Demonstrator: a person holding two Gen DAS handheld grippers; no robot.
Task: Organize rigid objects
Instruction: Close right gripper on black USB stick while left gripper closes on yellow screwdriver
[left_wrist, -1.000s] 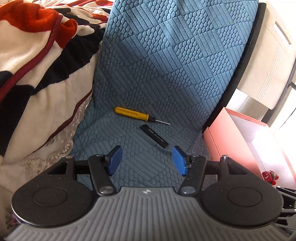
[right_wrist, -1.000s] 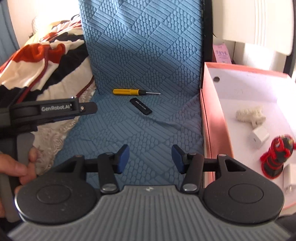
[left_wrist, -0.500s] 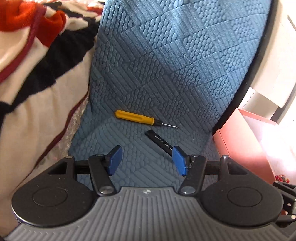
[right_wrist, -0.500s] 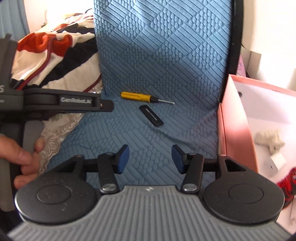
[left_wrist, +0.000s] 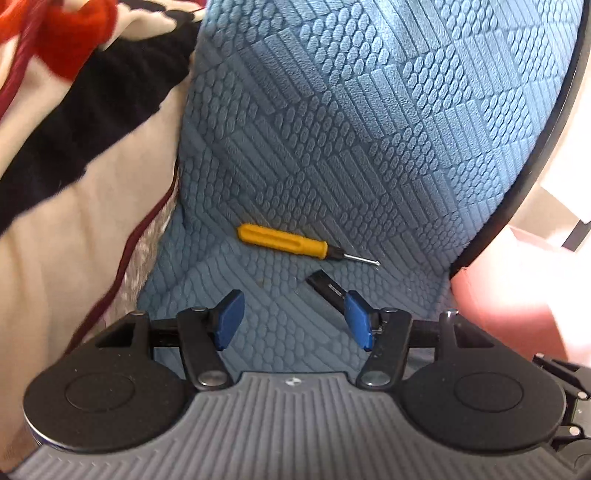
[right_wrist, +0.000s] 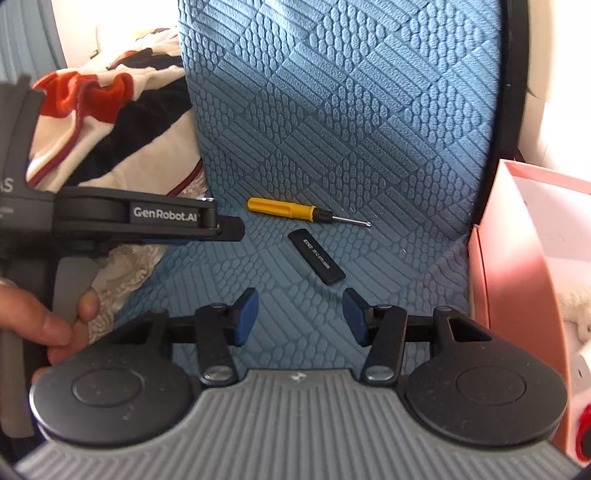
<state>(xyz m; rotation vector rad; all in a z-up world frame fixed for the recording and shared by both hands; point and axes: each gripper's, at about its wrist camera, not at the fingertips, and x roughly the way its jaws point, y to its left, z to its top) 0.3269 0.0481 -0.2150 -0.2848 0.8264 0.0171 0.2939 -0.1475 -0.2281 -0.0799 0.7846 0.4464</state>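
A yellow-handled screwdriver (left_wrist: 282, 241) lies on the blue textured seat cushion (left_wrist: 332, 147), tip to the right. A flat black stick (left_wrist: 325, 288) lies just in front of it, its near end hidden behind my left gripper's right pad. My left gripper (left_wrist: 293, 319) is open and empty, close in front of both. In the right wrist view the screwdriver (right_wrist: 284, 209) and black stick (right_wrist: 317, 256) lie ahead of my right gripper (right_wrist: 300, 315), which is open and empty. The left gripper (right_wrist: 229, 229) reaches in from the left there.
A pink open box (right_wrist: 517, 258) stands right of the cushion, holding a white fuzzy item (right_wrist: 576, 299) and a red item (right_wrist: 583, 435). A red, black and cream blanket (left_wrist: 74, 129) is heaped on the left. A hand (right_wrist: 48, 325) holds the left gripper's handle.
Both grippers have moved forward toward the screwdriver and black stick, which now look larger and nearer. The left gripper's right pad now covers the stick's near end. The pads stay apart.
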